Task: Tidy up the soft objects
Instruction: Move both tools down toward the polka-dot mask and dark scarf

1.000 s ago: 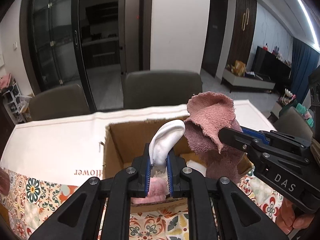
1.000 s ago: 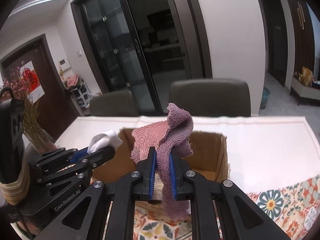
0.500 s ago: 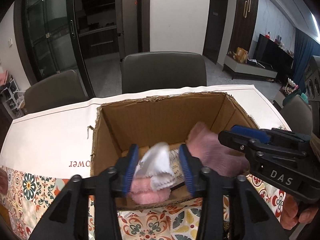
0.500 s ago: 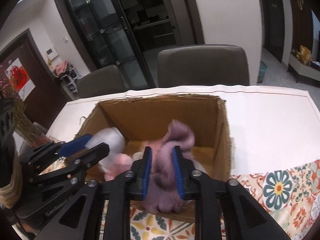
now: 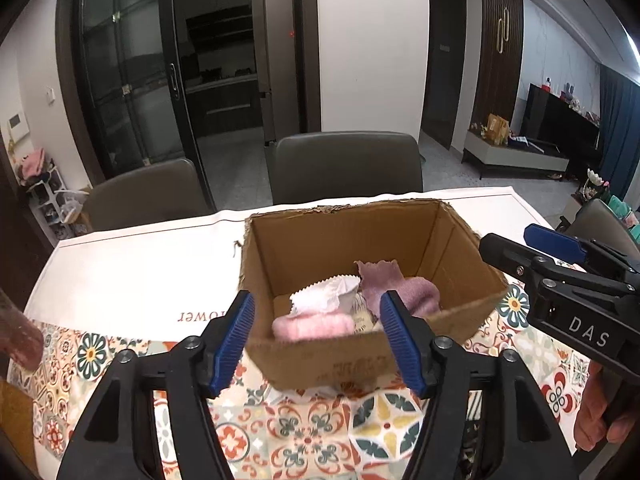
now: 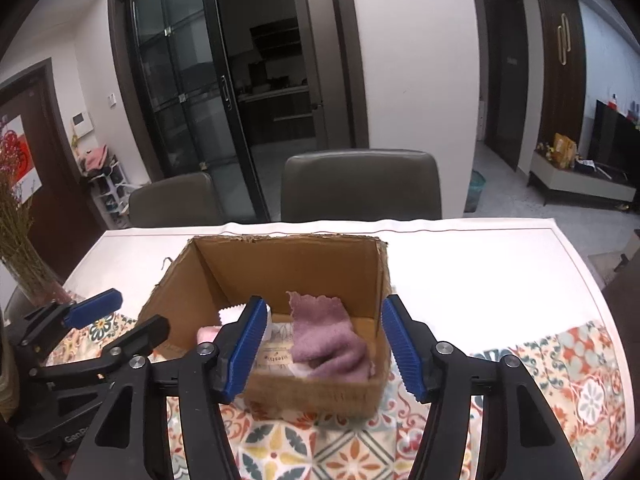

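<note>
My right gripper [image 6: 324, 344] hangs wide apart above the cardboard box [image 6: 240, 268]; I see a mauve towel [image 6: 326, 340] lying inside; the left gripper [image 6: 116, 320], also spread, sits beside the box.

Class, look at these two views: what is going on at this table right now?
A person holds a claw in each hand above an open cardboard box on a patterned tablecloth. Both the left claw and the right claw are open and empty. In the box lie a mauve towel, a white cloth and a pink fuzzy item.
</note>
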`<state>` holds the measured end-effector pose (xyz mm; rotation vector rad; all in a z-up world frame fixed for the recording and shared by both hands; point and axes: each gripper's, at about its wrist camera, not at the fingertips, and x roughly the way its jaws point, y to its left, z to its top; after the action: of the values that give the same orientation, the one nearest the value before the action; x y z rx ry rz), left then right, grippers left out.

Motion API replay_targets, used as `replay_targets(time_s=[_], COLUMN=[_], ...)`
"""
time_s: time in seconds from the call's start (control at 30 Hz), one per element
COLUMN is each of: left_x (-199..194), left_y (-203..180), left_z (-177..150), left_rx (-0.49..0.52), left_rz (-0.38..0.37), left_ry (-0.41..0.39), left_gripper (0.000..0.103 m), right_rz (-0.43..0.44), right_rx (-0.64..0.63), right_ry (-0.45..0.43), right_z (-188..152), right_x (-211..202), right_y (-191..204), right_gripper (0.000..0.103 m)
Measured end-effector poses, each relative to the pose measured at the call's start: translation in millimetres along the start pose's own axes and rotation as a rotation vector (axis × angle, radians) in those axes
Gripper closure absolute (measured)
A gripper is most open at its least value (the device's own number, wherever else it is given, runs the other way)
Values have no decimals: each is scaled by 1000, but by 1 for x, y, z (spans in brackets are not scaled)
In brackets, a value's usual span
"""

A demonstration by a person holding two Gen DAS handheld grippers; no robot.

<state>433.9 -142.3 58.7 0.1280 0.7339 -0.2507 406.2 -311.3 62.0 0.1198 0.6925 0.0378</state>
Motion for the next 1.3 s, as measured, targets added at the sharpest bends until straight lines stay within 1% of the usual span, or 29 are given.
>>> replay_targets(time_s=[0.03,0.2,0.3,0.37,0.43,0.53,0.63,0.9,1.17,1.3], left_x=[-5,-33,-49,-59,-66,-76,-81,-81,-67,-60], left_y=[-1,-4,-5,-6,-7,-8,-9,-11,-19,-27], left_z=[-2,-16,-28,-37,-44,-59,-73,-116,-161,-181], left_rx=[0,12,14,13,17,18,15,-24,-20,0], left_rz=[2,4,7,12,17,24,17,-15,-36,-43], left_ry=[-4,-25,-44,-52,-54,-50,-34,59,184,235], left_gripper=[35,34,29,27,26,24,23,23,23,23], right_rz=[-1,1,-4,-7,-15,-29,-27,-19,-23,-15], right_rx=[4,13,20,21,21,13,12,21,15,18], right_ry=[-1,-6,-14,-14,-21,-28,-15,17,60,106], right_z=[-1,-13,-25,-32,-41,-54,-68,-102,-135,-153], right_x=[-4,-29,-43,-50,-58,-67,-72,-78,-74,-67], right_y=[0,3,4,5,7,9,8,3,2,-4], right_gripper=[38,38,38,37,31,29,29,29,29,29])
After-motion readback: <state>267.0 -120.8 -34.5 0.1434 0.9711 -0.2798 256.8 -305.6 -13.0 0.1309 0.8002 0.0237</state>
